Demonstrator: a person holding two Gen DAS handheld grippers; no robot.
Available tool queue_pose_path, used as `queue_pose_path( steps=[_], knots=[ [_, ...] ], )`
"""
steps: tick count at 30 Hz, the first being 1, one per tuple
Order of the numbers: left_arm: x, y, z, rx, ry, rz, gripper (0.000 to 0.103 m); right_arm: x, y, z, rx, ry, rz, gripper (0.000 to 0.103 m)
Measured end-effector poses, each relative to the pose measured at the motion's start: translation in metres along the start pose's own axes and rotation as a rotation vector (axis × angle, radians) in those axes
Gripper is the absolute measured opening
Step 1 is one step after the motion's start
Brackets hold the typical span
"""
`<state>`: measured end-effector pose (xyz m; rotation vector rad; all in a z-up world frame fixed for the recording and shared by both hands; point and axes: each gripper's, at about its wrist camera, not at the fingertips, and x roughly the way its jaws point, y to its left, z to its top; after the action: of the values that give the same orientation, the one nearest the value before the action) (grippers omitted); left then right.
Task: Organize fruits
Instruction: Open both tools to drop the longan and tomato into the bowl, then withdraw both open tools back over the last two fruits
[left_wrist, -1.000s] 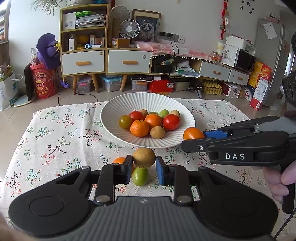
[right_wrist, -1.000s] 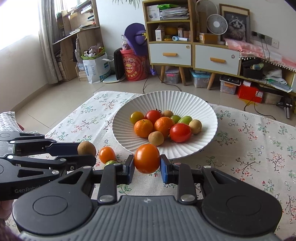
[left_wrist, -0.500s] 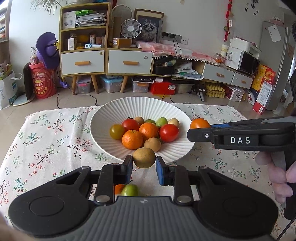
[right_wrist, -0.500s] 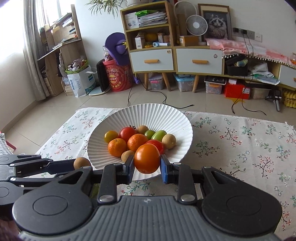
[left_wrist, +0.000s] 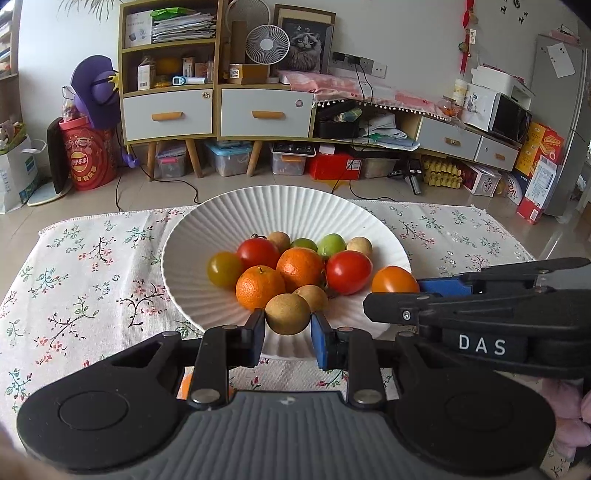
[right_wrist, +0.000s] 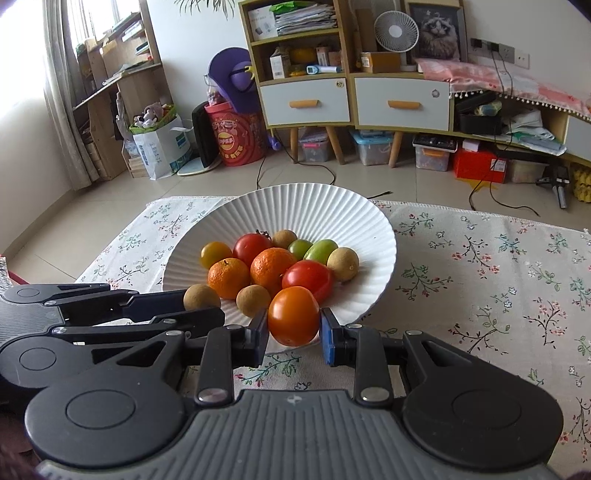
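Left wrist view: left gripper clamps a small brown fruit above the white plate's near rim; right gripper pinches an orange tomato there too. Both look light; the tomato's smooth skin probably bruises, so grip across the middle.

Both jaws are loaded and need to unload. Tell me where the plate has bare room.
The white plate is bare along its ribbed left side beside the yellow tomato, and across its far wall behind the pile. The middle is crowded with fruit, and the near rim is taken up by both grippers.
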<state>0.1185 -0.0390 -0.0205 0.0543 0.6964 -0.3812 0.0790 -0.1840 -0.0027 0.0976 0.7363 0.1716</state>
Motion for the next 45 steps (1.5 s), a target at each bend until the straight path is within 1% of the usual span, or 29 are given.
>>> queue_pose_path(
  steps=[16,18,21,26,30,32,36,38,39,41,45],
  knots=[
    [0.002,0.002,0.002,0.014,0.006,0.01,0.02,0.003,0.002,-0.001,-0.002,0.001,-0.003,0.026],
    [0.001,0.002,0.002,0.015,0.002,0.011,0.02,0.002,0.001,0.0,0.001,0.0,0.0,0.029],
    [0.0,0.003,0.003,0.018,0.0,0.011,0.024,0.0,0.0,0.001,0.009,-0.004,0.008,0.032],
    [-0.002,0.006,0.002,0.019,-0.001,0.013,0.036,-0.002,-0.002,0.002,0.018,-0.012,0.0,0.044],
    [-0.007,0.007,0.002,0.024,-0.008,0.018,0.044,-0.006,-0.003,0.003,0.026,-0.019,-0.004,0.051],
    [-0.01,0.009,0.001,0.024,-0.012,0.016,0.05,-0.007,-0.003,0.004,0.028,-0.024,-0.002,0.057],
    [-0.015,0.012,-0.001,0.034,-0.016,0.014,0.059,-0.011,-0.001,0.003,0.019,-0.028,0.003,0.065],
    [-0.019,0.012,-0.002,0.04,-0.018,0.013,0.064,-0.013,0.0,0.002,0.011,-0.031,0.005,0.072],
    [-0.021,0.013,-0.004,0.042,-0.018,0.013,0.065,-0.014,0.001,0.002,0.009,-0.031,0.007,0.073],
    [-0.025,0.014,-0.005,0.042,-0.017,0.015,0.074,-0.016,0.003,0.001,0.004,-0.029,0.011,0.077],
    [-0.031,0.017,-0.009,0.039,-0.008,0.011,0.081,-0.021,0.006,-0.001,-0.007,-0.032,0.013,0.084]
  ],
)
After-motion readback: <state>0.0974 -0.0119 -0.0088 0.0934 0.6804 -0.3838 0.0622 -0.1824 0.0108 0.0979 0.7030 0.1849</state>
